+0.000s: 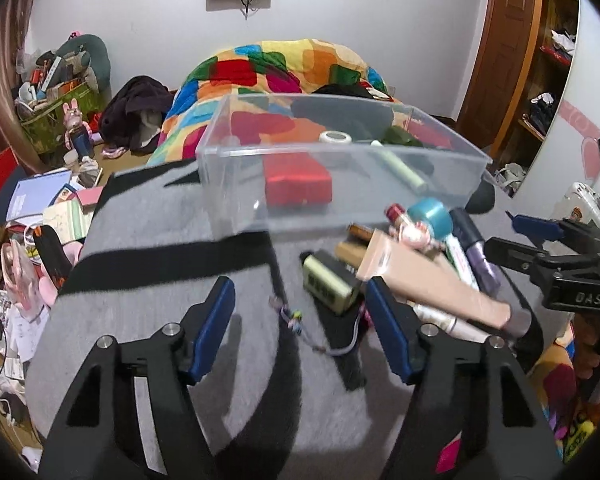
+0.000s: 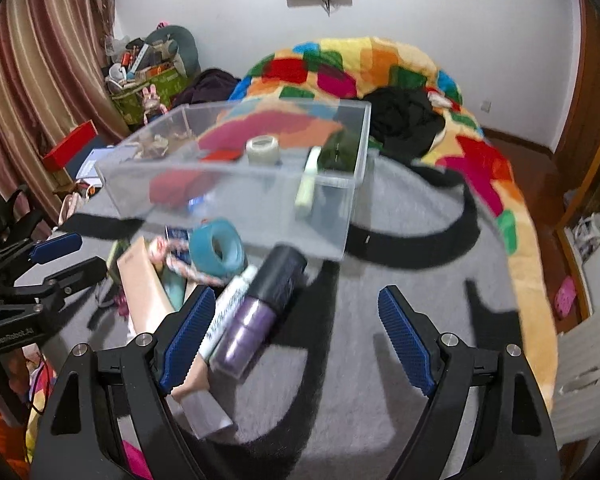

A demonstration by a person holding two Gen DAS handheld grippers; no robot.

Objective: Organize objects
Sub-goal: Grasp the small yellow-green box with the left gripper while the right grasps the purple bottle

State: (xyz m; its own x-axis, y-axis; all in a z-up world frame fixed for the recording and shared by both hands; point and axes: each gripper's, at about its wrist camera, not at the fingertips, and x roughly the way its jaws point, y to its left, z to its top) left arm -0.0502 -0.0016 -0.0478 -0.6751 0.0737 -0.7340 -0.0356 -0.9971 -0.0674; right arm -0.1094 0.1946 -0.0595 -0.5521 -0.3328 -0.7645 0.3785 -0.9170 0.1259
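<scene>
The left gripper [image 1: 300,320] stands partly open over grey cloth [image 1: 148,240] and holds nothing. Only a thin cord with a small charm [image 1: 294,318] lies in the gap between its jaws. The right gripper [image 2: 296,336] stands wide open and also holds nothing, its pads clear of every item.

The clear plastic bin [image 1: 440,184] sits ahead of both grippers, beyond the pile of loose items. It already contains a red box [image 1: 298,184], a roll of pale tape [image 1: 336,137] and a pale green stick [image 1: 404,168].

The pile lies ahead and to the right of the left gripper, and ahead and to the left of the right gripper. It includes a green box [image 1: 328,284], a beige tube [image 1: 432,280], a teal tape roll [image 2: 216,250], a white marker [image 2: 230,304] and a purple bottle [image 2: 256,316] with a dark cap.

Governing relation: the purple bottle lies just inside the right gripper's left finger [image 2: 188,332], with the marker alongside it. Its long axis runs from near that finger away and to the right, cap end toward the bin, so it lies oblique to the closing line of the jaws. The right gripper appears the nearer hand for this item. A leftward shift and a slight roll would likely be needed to bring the pads square across the bottle body. The green box lies just ahead of the left gripper's right finger [image 1: 388,332] and is probably the nearer target for that hand.
</scene>
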